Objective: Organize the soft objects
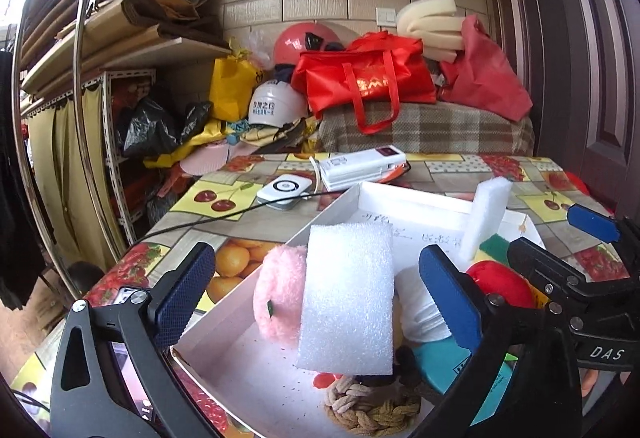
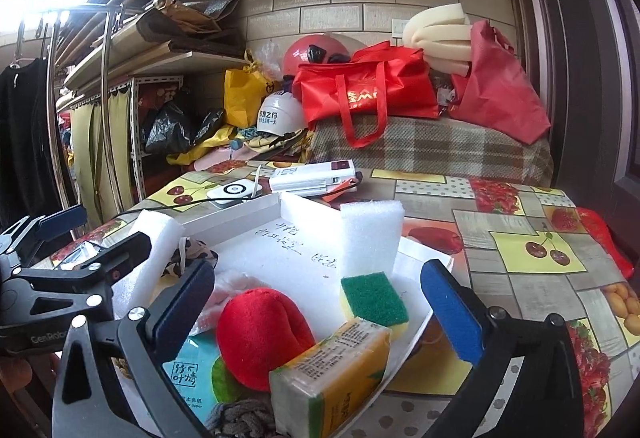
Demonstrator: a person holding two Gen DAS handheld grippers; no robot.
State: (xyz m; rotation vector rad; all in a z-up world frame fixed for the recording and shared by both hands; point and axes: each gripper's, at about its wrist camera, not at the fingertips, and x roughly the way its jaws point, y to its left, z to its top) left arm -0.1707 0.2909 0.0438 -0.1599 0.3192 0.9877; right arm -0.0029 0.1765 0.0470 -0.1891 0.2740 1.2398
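A shallow white box (image 1: 360, 206) (image 2: 280, 206) on the fruit-print table holds soft things. In the left wrist view a white foam block (image 1: 348, 298) stands upright between my left gripper's (image 1: 320, 290) open blue fingers, untouched, with a pink plush (image 1: 280, 294) beside it and a braided rope coil (image 1: 372, 406) below. My right gripper (image 2: 320, 306) is open over a red plush (image 2: 260, 334), a green-and-yellow sponge (image 2: 374, 300) and a yellow tissue pack (image 2: 332, 374). Another white foam block (image 2: 370, 234) stands upright behind the sponge.
A white power bank (image 2: 312, 176) and a small white device (image 2: 234, 194) with a black cable lie behind the box. Beyond the table are red bags (image 2: 364, 90), helmets, a plaid-covered block and shelves on the left. A dark door stands at right.
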